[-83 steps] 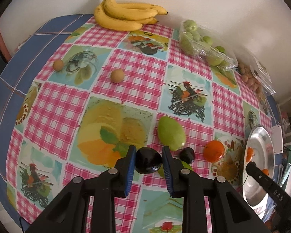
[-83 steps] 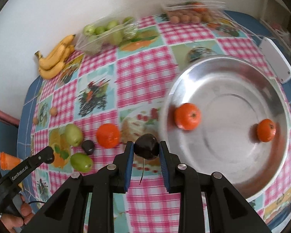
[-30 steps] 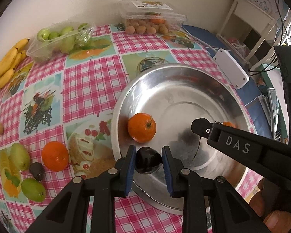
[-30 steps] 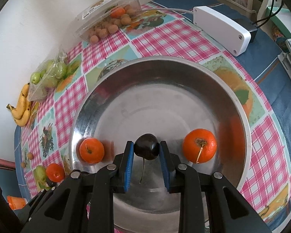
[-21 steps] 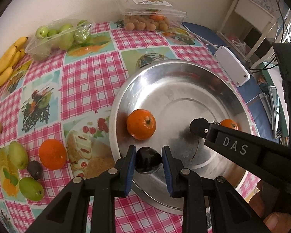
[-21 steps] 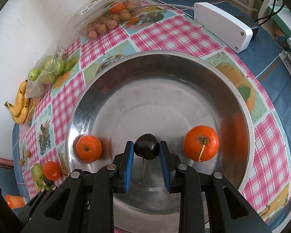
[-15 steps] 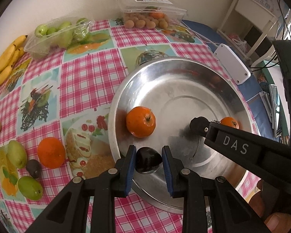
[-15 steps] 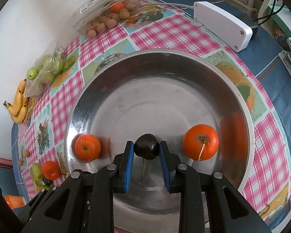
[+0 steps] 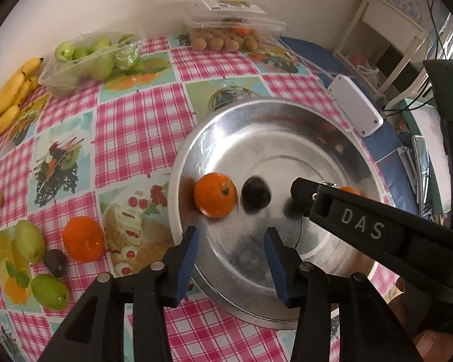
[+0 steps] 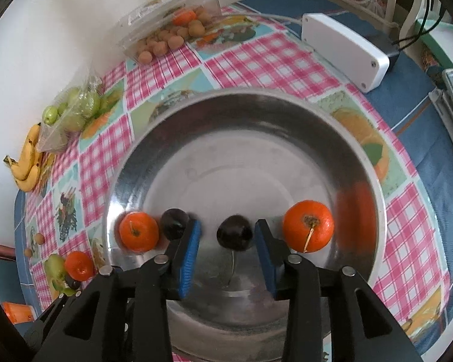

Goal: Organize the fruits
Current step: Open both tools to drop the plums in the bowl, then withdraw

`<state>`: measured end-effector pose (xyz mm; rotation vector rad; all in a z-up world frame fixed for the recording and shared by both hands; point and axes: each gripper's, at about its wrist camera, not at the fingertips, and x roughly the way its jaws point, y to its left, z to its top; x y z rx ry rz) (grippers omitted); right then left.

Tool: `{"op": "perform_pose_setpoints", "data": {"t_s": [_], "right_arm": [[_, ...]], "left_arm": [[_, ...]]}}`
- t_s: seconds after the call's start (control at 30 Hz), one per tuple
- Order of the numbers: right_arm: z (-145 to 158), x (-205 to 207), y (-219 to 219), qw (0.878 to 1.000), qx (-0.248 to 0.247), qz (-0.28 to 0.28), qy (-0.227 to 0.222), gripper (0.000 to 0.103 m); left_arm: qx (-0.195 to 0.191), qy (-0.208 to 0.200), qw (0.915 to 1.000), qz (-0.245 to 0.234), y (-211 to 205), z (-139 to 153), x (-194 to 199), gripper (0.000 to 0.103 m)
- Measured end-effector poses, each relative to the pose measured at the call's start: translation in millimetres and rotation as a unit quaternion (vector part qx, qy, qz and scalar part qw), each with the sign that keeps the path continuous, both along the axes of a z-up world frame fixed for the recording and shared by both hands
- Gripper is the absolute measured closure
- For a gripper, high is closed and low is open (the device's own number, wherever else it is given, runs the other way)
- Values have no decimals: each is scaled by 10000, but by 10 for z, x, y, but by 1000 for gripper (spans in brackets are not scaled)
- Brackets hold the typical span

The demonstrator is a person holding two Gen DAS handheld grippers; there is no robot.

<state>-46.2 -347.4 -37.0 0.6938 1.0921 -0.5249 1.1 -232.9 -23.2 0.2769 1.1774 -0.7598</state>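
Over the checked oilcloth table (image 9: 130,126), a shiny round steel bowl (image 10: 196,126) is cradling two dark glossy plums (image 10: 235,233); both the left gripper (image 9: 231,241) and right gripper (image 10: 228,235) are opening, pads clear of them

Two grippers hang over the tabletop (image 9: 136,126), the left gripper (image 9: 231,249) and the right gripper (image 10: 228,241). One metal bowl (image 10: 244,105) holds two oranges, one (image 10: 139,231) at its left side and one (image 10: 308,226) at its right, plus two dark plums (image 10: 174,223) (image 10: 235,233). Outside the bowl lie a third orange (image 9: 83,239), two loose green fruits (image 9: 28,240) (image 9: 49,292) and one small dark fruit (image 9: 54,261). There is one bunch of bananas (image 9: 6,102), two clear packs of fruit (image 9: 90,57) (image 9: 229,33) and one white box (image 9: 355,105).
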Motion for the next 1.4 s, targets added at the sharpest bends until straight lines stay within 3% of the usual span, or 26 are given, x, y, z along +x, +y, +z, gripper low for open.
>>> {"op": "perform_pose_setpoints", "data": {"t_s": [0.2,0.4,0.87,1.4], "right_arm": [[226,-42,29,9994,-302,56,-147,56],[378,-69,78,9985,-508,133,-129,56],[236,-35,347,9966,-523,502,383,56],[278,55,591,9930,-670,895,391,56]], "left_arm": [[-86,-100,9997,219,107,173,75,46],[21,-179,9975,688,312,261,220,46],[396,-199,9837,1740,959,252,581,43],[377,-185,9777,2059,1253,297,649,41]]}}
